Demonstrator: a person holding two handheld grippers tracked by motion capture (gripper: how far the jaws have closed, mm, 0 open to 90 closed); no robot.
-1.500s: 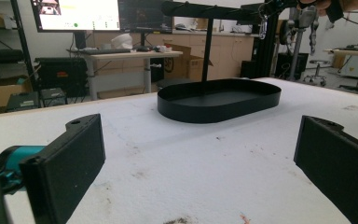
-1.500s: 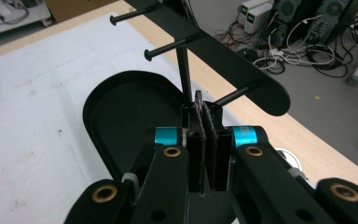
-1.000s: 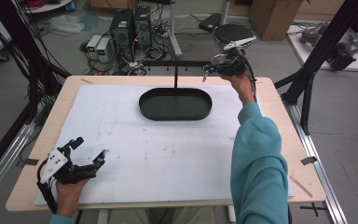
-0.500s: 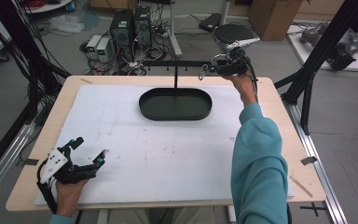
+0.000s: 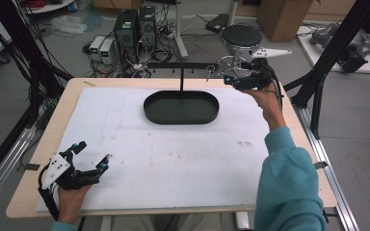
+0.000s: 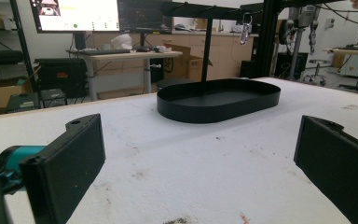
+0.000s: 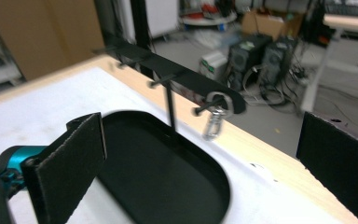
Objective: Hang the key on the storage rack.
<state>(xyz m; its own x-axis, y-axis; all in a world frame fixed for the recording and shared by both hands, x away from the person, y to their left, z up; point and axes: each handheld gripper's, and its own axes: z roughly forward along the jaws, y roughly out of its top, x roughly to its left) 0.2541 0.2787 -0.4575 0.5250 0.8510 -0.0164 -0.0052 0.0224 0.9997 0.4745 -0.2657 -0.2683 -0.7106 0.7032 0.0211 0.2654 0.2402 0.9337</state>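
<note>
A black oval tray (image 5: 181, 108) lies at the far middle of the white table mat. From it rises a thin post carrying a black bar (image 5: 178, 65) with several pegs. A small metal clip (image 5: 210, 72) hangs from the peg at the bar's right end. My right gripper (image 5: 231, 81) hovers just right of that clip, open and holding nothing. In the right gripper view the clip (image 7: 213, 122) dangles between and beyond the wide-apart jaws, above the tray (image 7: 168, 186). My left gripper (image 5: 94, 156) rests open on the mat at the front left, facing the tray (image 6: 219, 100).
The mat (image 5: 173, 159) covers most of the wooden table (image 5: 289, 120). Black frame struts (image 5: 327, 57) stand by the far right corner and along the left side. Computers, cables and a stool (image 5: 241, 36) are on the floor behind the table.
My right gripper has drawn back to the right and a little toward the person, away from the bar's end. The left gripper has stayed put.
</note>
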